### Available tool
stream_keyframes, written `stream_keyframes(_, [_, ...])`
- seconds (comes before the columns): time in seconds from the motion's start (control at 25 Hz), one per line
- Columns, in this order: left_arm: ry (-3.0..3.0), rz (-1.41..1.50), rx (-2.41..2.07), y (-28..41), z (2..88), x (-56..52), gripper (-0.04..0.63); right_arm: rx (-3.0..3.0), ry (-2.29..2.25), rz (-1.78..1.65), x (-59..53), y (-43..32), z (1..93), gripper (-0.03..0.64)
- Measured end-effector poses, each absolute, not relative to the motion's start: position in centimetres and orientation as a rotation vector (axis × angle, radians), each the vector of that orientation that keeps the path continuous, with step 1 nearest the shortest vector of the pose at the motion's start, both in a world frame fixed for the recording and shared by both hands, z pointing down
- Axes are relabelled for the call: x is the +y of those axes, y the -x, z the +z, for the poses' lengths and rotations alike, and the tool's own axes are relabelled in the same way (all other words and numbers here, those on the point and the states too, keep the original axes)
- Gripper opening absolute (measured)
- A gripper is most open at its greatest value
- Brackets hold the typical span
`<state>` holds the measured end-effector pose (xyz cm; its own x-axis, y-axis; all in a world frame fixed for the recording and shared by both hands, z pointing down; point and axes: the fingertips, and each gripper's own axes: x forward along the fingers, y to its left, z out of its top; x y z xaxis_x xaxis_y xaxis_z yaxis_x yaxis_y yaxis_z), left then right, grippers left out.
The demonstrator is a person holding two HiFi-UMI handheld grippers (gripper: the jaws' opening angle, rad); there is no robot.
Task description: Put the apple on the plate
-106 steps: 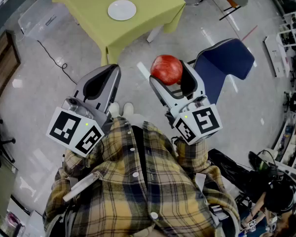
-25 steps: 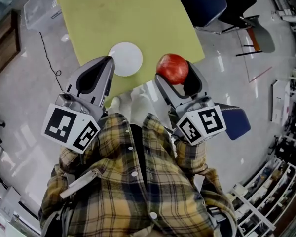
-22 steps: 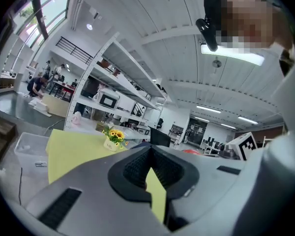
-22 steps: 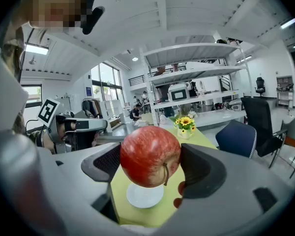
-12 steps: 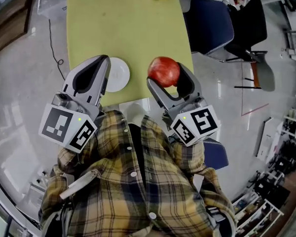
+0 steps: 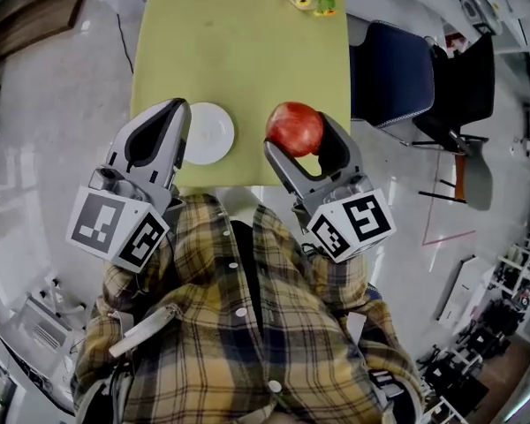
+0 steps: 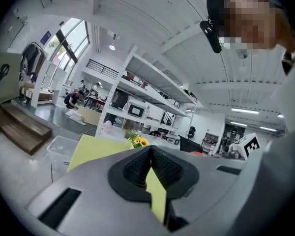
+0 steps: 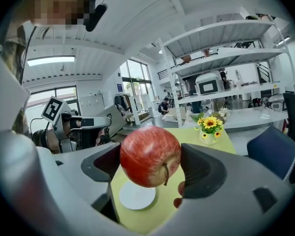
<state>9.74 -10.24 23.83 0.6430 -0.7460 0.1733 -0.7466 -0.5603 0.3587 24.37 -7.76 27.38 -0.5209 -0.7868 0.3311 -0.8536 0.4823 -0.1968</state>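
At frame centre: apple brought square to the table.
Head view: the right gripper [image 6: 298,136] pinches the apple [image 6: 293,125] over the yellow table [image 6: 247,51], which has swung straight ahead within the last second; the plate [image 6: 208,133] lies just left. Left gripper view: the left gripper [image 7: 148,161] is pressed together, empty. Right gripper view: the plate shows below the apple; placement is pending.

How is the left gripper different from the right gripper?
The left gripper is shut and empty; the right gripper is shut on the red apple. In the head view, the left gripper covers the white plate's edge, while the right gripper is off to its side. Both are grey with a marker cube.
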Motion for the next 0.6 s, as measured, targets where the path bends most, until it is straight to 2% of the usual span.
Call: stream_keyframes(0.6, [-2.427,-0.037,-1.254,-6.4,23.3,-12.6,0.008,-2.547,-1.298,0.452,-10.1,-20.5,27.2,0.37])
